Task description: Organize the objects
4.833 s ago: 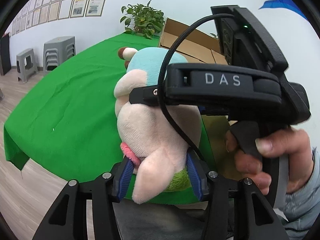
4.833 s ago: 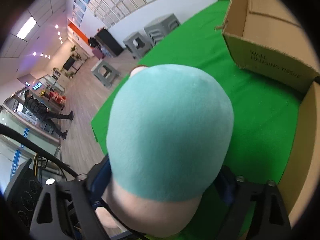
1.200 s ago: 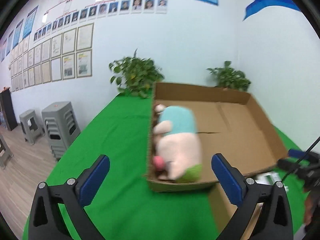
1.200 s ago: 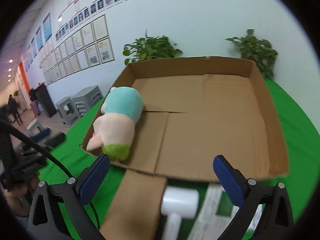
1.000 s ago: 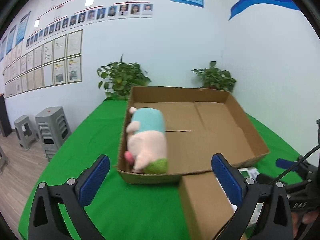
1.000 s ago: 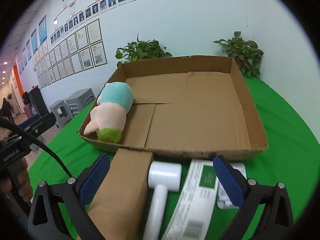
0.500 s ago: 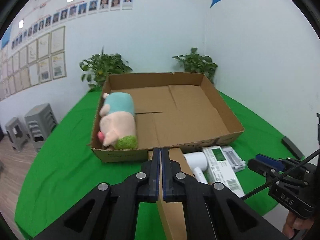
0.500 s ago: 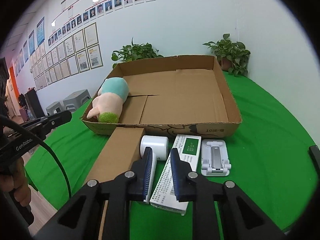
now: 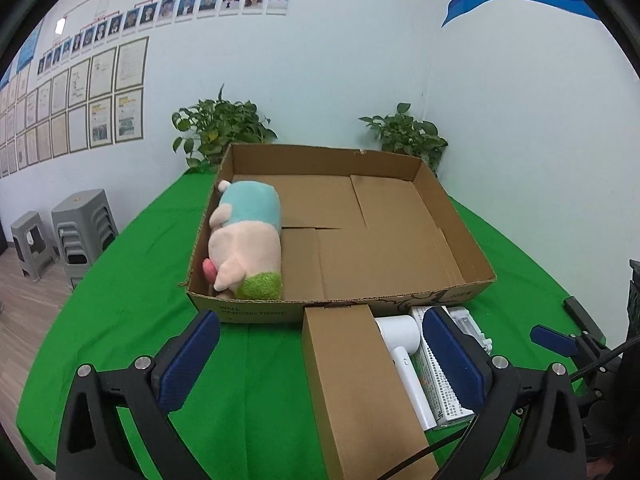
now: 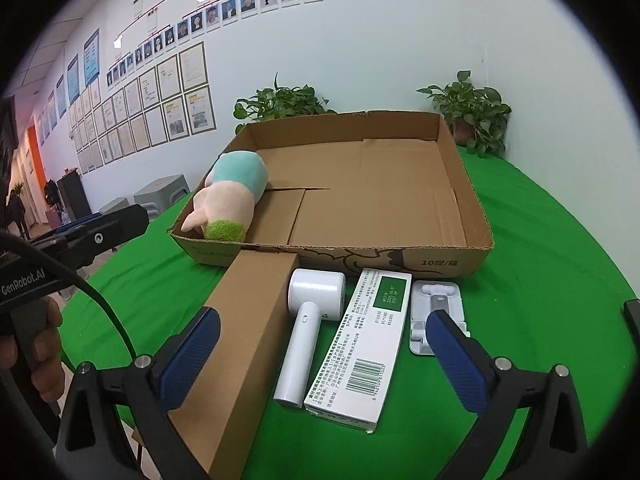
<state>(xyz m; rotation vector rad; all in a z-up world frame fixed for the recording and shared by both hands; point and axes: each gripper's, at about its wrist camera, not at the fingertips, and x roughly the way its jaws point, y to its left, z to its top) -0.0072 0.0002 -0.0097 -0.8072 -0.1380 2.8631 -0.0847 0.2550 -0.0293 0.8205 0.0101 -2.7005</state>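
Note:
A plush toy (image 9: 246,240) with a teal cap and pink body lies along the left wall inside the open cardboard box (image 9: 452,236); it also shows in the right wrist view (image 10: 230,200). In front of the box lie a long brown carton (image 10: 240,344), a white hair dryer (image 10: 308,320), a white and green packet (image 10: 368,340) and a white stand (image 10: 436,316). My left gripper (image 9: 320,360) is open and empty above the brown carton (image 9: 356,392). My right gripper (image 10: 324,360) is open and empty above the hair dryer and packet.
A green cloth (image 9: 120,320) covers the round table. Two potted plants (image 9: 220,128) stand behind the box by the wall. Grey stools (image 9: 80,232) stand on the floor at the left. A black object (image 10: 632,312) lies at the table's right edge.
Both grippers were shut half a second ago and are now open. Before that, both pulled back from the box after leaving the plush toy inside it.

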